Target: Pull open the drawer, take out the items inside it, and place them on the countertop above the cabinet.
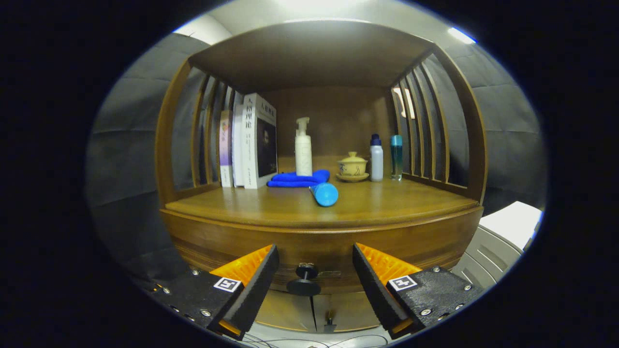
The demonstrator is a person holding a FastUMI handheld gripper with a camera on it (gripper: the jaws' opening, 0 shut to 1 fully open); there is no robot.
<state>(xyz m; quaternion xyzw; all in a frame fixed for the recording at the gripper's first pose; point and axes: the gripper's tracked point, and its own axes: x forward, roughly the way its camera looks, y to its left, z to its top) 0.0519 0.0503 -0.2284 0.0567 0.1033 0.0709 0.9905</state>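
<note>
The jaws were held wide apart, grasping nothing, and the gripper (pixel 315 270) was aimed at the front of the wooden cabinet (pixel 217 241). The drawer knob (pixel 304 280), dark and round, was seen in the gap between the two fingers, apart from both, and was taken as the landmark for everything else. The drawer front (pixel 329 251) behind the knob was shut flush with the cabinet, so nothing of its contents could be made out. Below the knob, the seam of two lower doors (pixel 312 309) was visible, with a small handle beside it. Directly above the knob the countertop (pixel 387 208) was spread out under a shelf roof with slatted sides. Above the knob and a little right, a blue tube (pixel 324 193) was laid near the counter's front part; just behind it a folded blue cloth (pixel 297 179) was placed, with a white pump bottle (pixel 303 147) standing upright at its back. Up and left of the knob, several books (pixel 251 142) were stood upright. Up and right of the knob, a lidded yellow cup (pixel 352 166) on a saucer, a white bottle (pixel 376 159) and a teal bottle (pixel 396 157) were lined up side by side.
</note>
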